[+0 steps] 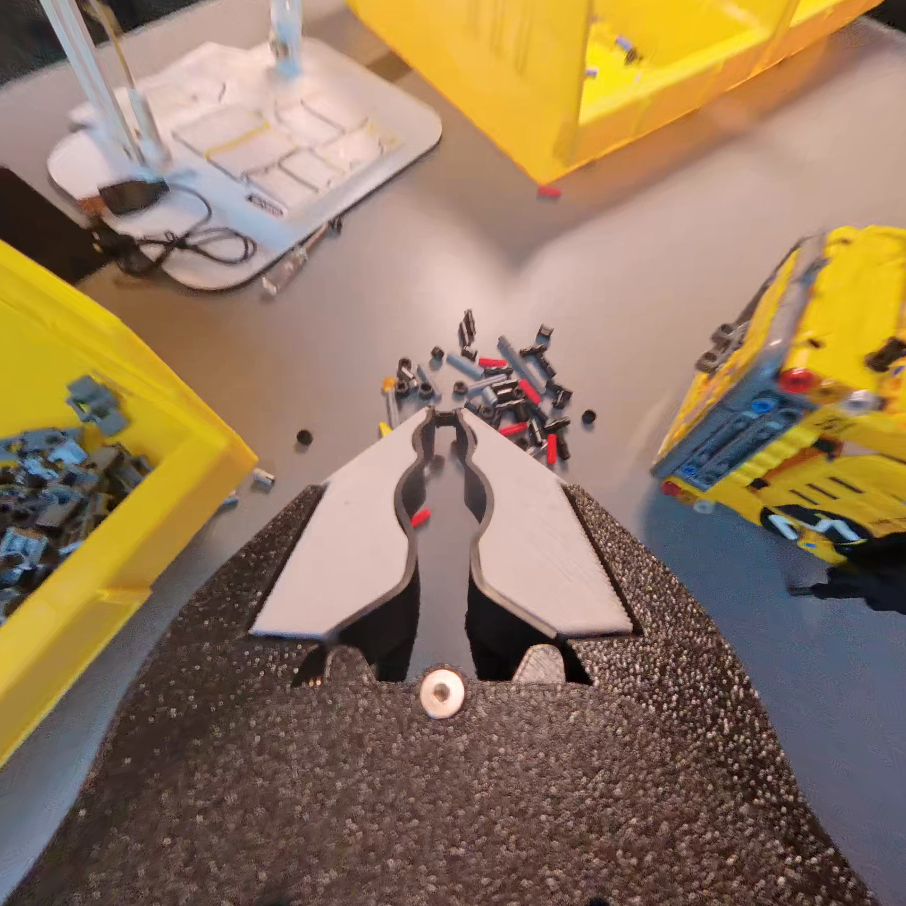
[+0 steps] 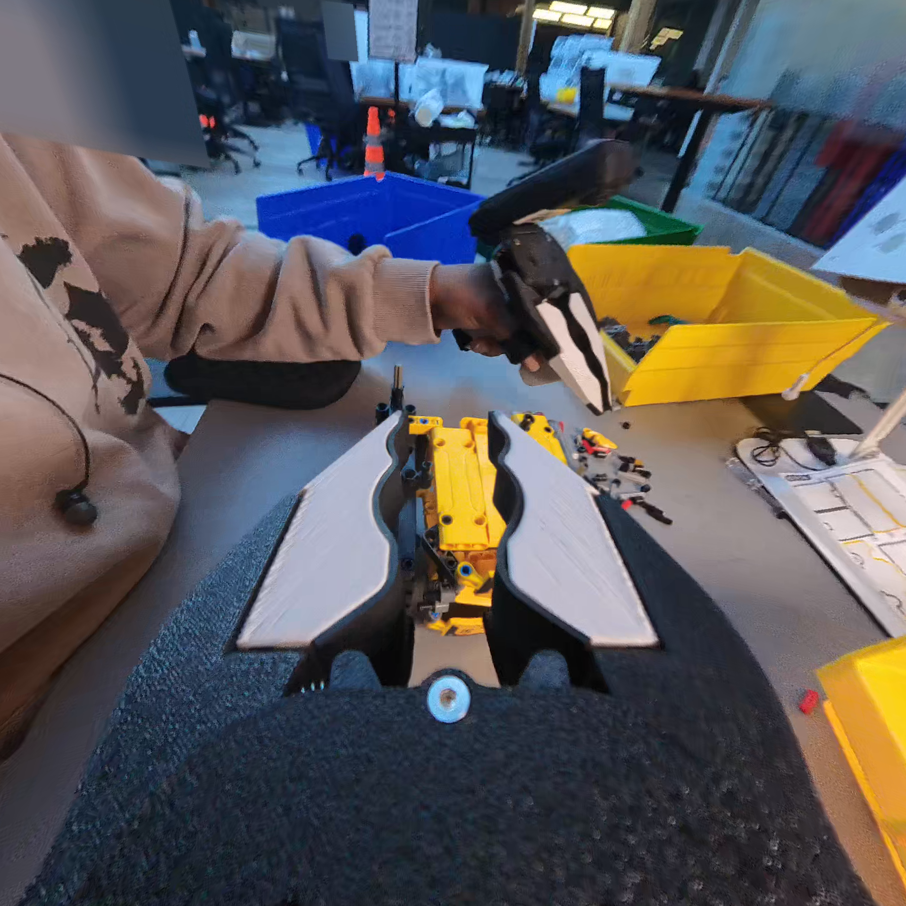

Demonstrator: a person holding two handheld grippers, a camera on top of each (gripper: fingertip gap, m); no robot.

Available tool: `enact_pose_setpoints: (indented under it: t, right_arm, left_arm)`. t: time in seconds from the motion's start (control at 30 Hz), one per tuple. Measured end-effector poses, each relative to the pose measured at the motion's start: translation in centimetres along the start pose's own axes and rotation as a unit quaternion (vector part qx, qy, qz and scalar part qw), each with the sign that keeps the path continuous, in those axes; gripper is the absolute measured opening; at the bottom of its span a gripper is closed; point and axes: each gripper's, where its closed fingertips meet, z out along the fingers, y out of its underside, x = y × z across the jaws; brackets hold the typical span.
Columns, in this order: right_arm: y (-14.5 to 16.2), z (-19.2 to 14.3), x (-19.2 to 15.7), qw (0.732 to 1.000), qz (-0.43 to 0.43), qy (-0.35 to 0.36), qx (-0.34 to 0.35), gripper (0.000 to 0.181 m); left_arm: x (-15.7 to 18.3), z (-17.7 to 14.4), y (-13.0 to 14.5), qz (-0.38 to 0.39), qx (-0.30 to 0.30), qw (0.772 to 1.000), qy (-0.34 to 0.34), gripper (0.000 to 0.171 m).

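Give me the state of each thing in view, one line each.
left gripper: fingers shut on a small black piece
small black piece: pinched at the fingertips, over the pile
pile of small parts: loose on the table
right gripper: fingers shut on the yellow brick model
yellow brick model: held between the fingers
near yellow bin: open, holding grey pieces

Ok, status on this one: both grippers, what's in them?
Left gripper pinching a small black piece at the loose parts pile. Right gripper closed around the yellow brick model on the table.
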Motion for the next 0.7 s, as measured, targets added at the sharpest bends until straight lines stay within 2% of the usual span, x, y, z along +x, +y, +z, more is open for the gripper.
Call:
enact_pose_setpoints:
  t: [0.07,0.2,0.33,0.43,0.5,0.6,0.7]
  right_arm:
    - [0.2,0.7,-0.5,0.999,-0.009,-0.025,-0.041,0.03]
    - [-0.6,2.6,-1.0,0.993,-0.047,-0.051,-0.095,0.029]
    - [0.0,4.7,-2.1,0.979,-0.093,-0.074,-0.163,0.027]
    - [1.1,5.9,-2.5,0.972,-0.087,-0.092,-0.199,0.021]
    - [1.8,6.2,-2.7,0.967,-0.075,-0.107,-0.217,0.018]
    - [2.0,6.3,-3.0,0.965,-0.071,-0.122,-0.219,0.007]
    - [1.9,6.2,-2.9,0.965,-0.067,-0.126,-0.222,0.006]
  left_arm:
    - [-0.8,1.1,1.4,0.004,-0.026,1.0,-0.011,0.008]
    - [-1.2,1.9,2.4,0.025,-0.046,0.998,-0.028,0.013]
    - [0.4,-0.1,0.7,0.043,-0.004,0.999,-0.008,0.026]
    - [4.6,-3.0,-1.6,0.069,0.06,0.992,0.086,0.025]
    - [8.2,-5.1,-2.2,0.097,0.099,0.976,0.165,0.025]
    - [13.4,-7.7,-1.5,0.13,0.133,0.944,0.273,0.024]
    - [16.5,-8.2,-0.7,0.149,0.132,0.928,0.315,0.024]
